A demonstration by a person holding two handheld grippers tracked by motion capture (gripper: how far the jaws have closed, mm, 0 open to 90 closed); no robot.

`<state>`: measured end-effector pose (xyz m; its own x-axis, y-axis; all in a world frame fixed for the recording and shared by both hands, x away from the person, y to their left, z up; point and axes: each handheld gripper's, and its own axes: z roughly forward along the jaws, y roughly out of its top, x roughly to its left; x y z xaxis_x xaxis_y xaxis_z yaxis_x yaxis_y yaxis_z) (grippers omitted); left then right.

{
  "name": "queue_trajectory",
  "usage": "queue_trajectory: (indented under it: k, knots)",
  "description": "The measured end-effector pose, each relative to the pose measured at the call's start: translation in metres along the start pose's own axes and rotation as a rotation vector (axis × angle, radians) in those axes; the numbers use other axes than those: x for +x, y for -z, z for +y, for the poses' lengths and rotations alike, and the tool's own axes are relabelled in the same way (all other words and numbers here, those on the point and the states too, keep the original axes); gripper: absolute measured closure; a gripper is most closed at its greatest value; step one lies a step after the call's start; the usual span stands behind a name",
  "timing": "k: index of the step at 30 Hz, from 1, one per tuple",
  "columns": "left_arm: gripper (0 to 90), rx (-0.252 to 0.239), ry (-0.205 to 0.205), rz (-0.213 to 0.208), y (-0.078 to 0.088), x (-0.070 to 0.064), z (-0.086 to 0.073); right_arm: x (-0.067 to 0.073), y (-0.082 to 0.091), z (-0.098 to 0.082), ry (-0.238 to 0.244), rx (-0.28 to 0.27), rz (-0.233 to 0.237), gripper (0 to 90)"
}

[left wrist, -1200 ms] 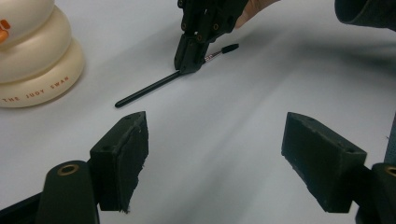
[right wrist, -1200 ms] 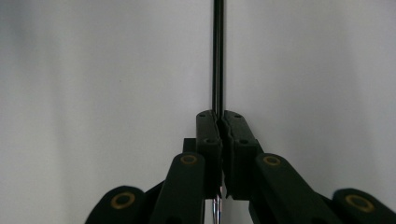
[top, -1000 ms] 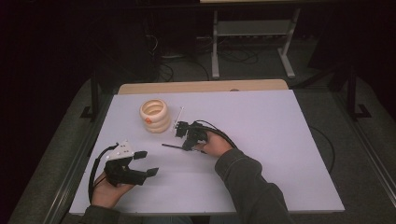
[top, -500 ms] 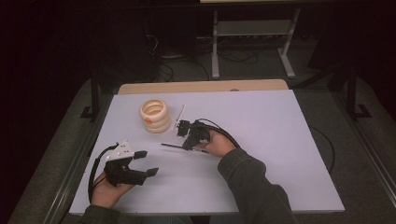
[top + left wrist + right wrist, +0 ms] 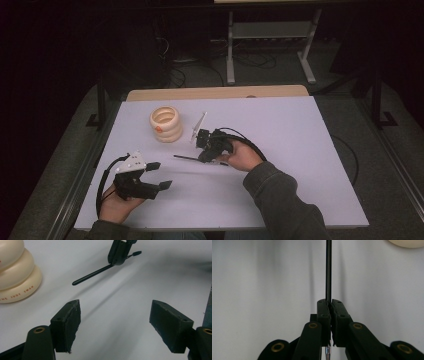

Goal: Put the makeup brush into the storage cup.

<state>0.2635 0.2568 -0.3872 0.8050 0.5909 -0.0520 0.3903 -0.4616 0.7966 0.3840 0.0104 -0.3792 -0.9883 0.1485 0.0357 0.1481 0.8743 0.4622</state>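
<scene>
The left gripper (image 5: 155, 175), at seven o'clock on the table (image 5: 300, 150), rests with jaws wide apart on nothing. Toward the centre, the right gripper (image 5: 201, 159) is clamped on a thin black rod (image 5: 185, 157); its far tip is cut off in the right gripper view. The cream ringed pot (image 5: 166, 123) stands at eleven o'clock.

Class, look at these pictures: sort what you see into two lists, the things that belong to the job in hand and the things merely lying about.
In the job:
- right gripper, jaws shut on the thin black rod
- thin black rod, lifted off the white table

Lying about:
- cream ringed holder, standing upright
- left gripper, open and holding nothing
- metal stand beyond the table
</scene>
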Motion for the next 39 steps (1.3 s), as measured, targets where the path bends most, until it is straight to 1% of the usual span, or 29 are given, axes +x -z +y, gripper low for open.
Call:
queue_trajectory:
  k: [3,4,6,8,9,10,12,13,17,19,21,23,24,25,26,28,29,32,33,34,36,37,38,39]
  knots:
    - [24.9,0.002,-0.005,-0.002,0.000,-0.001,0.000,0.004,0.003,-0.002,0.003,-0.010,0.009,85.0]
    - [25.8,0.008,-0.013,-0.003,0.000,-0.002,0.001,0.008,0.006,-0.003,0.010,-0.017,0.015,85.0]
    - [26.1,0.006,-0.017,-0.004,0.000,-0.003,0.002,0.014,0.007,-0.004,0.027,-0.010,0.008,85.0]
    - [27.8,0.006,-0.023,-0.011,-0.001,-0.004,0.003,0.019,0.008,-0.006,0.038,-0.011,0.014,85.0]
    - [28.0,0.006,-0.023,-0.011,-0.001,-0.004,0.003,0.019,0.008,-0.006,0.038,-0.011,0.014,85.0]
    - [28.2,0.008,-0.029,-0.014,-0.002,-0.005,0.004,0.025,0.009,-0.007,0.051,-0.011,0.015,85.0]
    - [28.5,0.004,-0.026,-0.017,-0.003,-0.007,0.004,0.029,0.010,-0.009,0.063,-0.013,0.019,85.0]
    - [28.5,0.007,-0.030,-0.019,-0.003,-0.007,0.005,0.029,0.010,-0.009,0.063,-0.013,0.019,85.0]
    - [28.6,0.009,-0.051,-0.028,-0.004,-0.013,0.008,0.040,0.014,-0.014,0.079,-0.016,0.022,85.0]
    - [29.6,0.017,-0.070,-0.032,-0.005,-0.015,0.010,0.043,0.015,-0.017,0.093,-0.018,0.019,85.0]
    - [30.0,0.017,-0.074,-0.045,-0.006,-0.018,0.013,0.047,0.017,-0.021,0.090,-0.021,0.024,85.0]
    - [31.0,0.022,-0.095,-0.053,-0.008,-0.020,0.017,0.049,0.019,-0.026,0.090,-0.029,0.026,85.0]
    - [31.7,0.025,-0.094,-0.066,-0.009,-0.021,0.019,0.051,0.020,-0.028,0.084,-0.031,0.029,85.0]
    - [33.2,0.025,-0.094,-0.066,-0.009,-0.021,0.019,0.051,0.020,-0.031,0.088,-0.034,0.031,85.0]
    - [34.5,0.035,-0.112,-0.080,-0.012,-0.024,0.024,0.052,0.021,-0.033,0.087,-0.034,0.030,85.0]
    - [34.7,0.040,-0.118,-0.086,-0.013,-0.025,0.026,0.053,0.022,-0.035,0.085,-0.036,0.034,85.0]
    - [37.3,0.053,-0.144,-0.107,-0.015,-0.028,0.031,0.055,0.023,-0.040,0.083,-0.034,0.040,85.0]
    - [40.0,0.095,-0.195,-0.123,-0.020,-0.032,0.039,0.058,0.026,-0.044,0.082,-0.045,0.044,84.9]
    - [41.2,0.095,-0.195,-0.123,-0.020,-0.032,0.039,0.059,0.027,-0.045,0.080,-0.049,0.047,84.9]
    - [42.4,0.116,-0.236,-0.129,-0.024,-0.033,0.042,0.060,0.027,-0.046,0.078,-0.053,0.053,84.9]
    - [43.0,0.145,-0.245,-0.135,-0.029,-0.033,0.045,0.061,0.026,-0.046,0.091,-0.047,0.052,84.9]
    - [43.8,0.147,-0.243,-0.141,-0.032,-0.034,0.046,0.062,0.025,-0.046,0.100,-0.045,0.054,84.9]
    - [44.8,0.163,-0.255,-0.147,-0.034,-0.035,0.047,0.063,0.025,-0.045,0.103,-0.044,0.058,84.9]
    - [45.7,0.171,-0.258,-0.152,-0.036,-0.036,0.048,0.064,0.024,-0.045,0.106,-0.046,0.061,84.9]
